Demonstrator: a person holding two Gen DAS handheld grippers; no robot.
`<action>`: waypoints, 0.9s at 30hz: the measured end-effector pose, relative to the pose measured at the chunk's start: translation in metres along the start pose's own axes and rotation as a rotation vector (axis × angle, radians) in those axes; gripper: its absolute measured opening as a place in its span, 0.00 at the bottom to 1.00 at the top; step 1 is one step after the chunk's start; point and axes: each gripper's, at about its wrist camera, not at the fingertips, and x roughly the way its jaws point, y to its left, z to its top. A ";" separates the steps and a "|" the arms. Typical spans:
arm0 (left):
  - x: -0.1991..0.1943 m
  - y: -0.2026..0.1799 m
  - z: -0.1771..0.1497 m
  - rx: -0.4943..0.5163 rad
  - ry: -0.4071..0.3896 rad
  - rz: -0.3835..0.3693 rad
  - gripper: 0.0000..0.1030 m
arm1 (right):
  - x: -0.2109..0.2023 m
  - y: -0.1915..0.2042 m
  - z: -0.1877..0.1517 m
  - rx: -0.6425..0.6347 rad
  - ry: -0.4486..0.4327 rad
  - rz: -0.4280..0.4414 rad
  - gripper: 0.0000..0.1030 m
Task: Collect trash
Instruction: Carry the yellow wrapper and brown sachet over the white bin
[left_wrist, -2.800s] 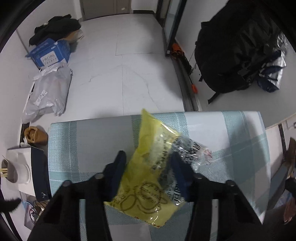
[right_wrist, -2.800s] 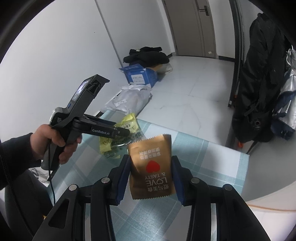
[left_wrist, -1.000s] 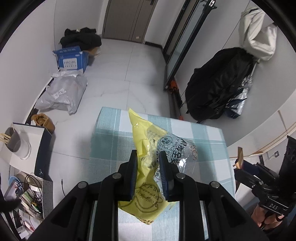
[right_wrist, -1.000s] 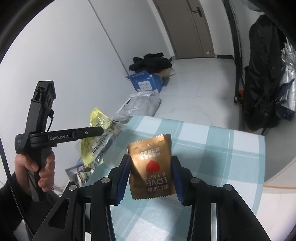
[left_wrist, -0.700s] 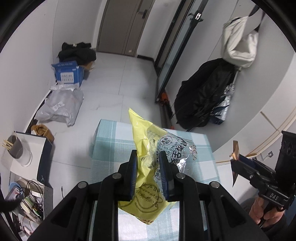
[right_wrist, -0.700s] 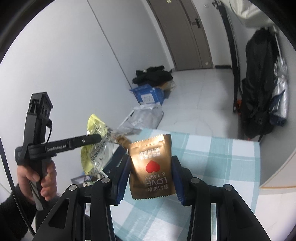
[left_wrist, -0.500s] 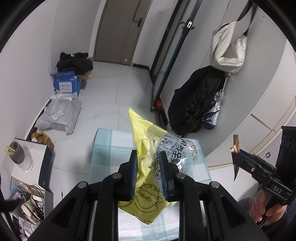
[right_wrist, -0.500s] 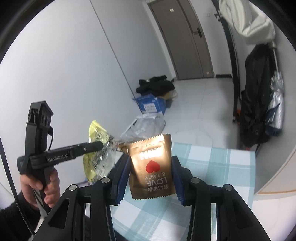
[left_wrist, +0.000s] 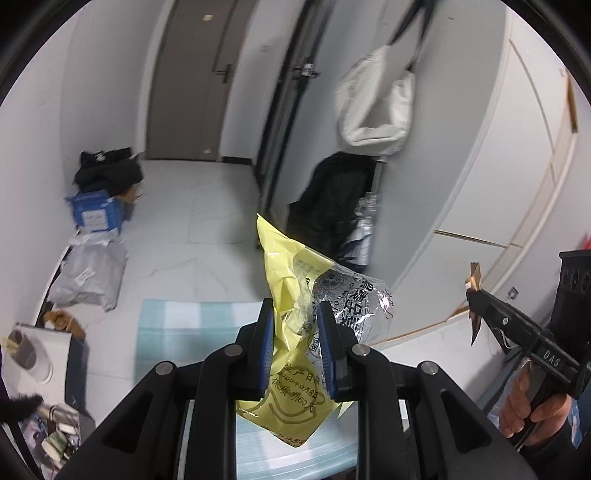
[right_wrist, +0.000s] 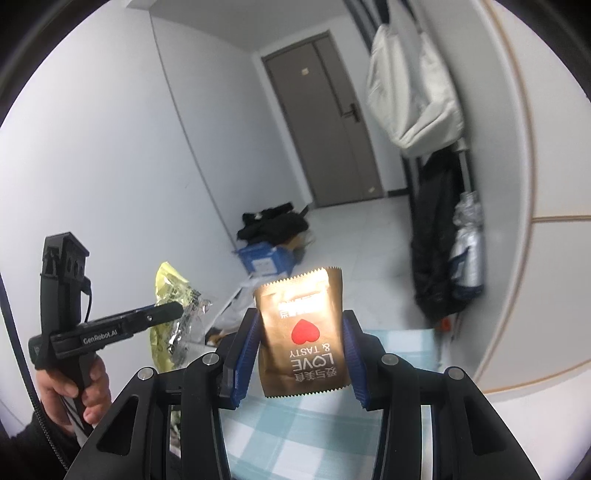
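My left gripper (left_wrist: 295, 325) is shut on a yellow and clear plastic wrapper (left_wrist: 291, 280), held high above the table. The wrapper also shows in the right wrist view (right_wrist: 170, 295), pinched in the left gripper (right_wrist: 177, 308). My right gripper (right_wrist: 301, 339) is shut on a brown snack packet (right_wrist: 301, 325) with a red heart and "LOVE & TASTY" print. In the left wrist view the right gripper (left_wrist: 472, 291) shows at the right with the packet (left_wrist: 474, 277) edge-on.
A table with a teal checked cloth (left_wrist: 184, 325) lies below both grippers. On the floor are a grey parcel bag (left_wrist: 88, 273), a blue box (left_wrist: 96, 212) and dark clothes (left_wrist: 110, 171). A black coat (right_wrist: 439, 236) and a white bag (right_wrist: 413, 85) hang at the right.
Both grippers have risen well above the table with their wrappers still held. The views have tilted up toward the door and walls.
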 end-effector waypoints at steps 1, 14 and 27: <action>0.001 -0.010 0.002 0.012 0.000 -0.018 0.17 | -0.009 -0.005 0.001 -0.005 -0.011 -0.015 0.41; 0.030 -0.136 0.007 0.197 0.056 -0.212 0.17 | -0.111 -0.103 -0.019 0.097 -0.123 -0.180 0.41; 0.103 -0.262 -0.041 0.391 0.271 -0.367 0.17 | -0.189 -0.217 -0.093 0.289 -0.137 -0.413 0.41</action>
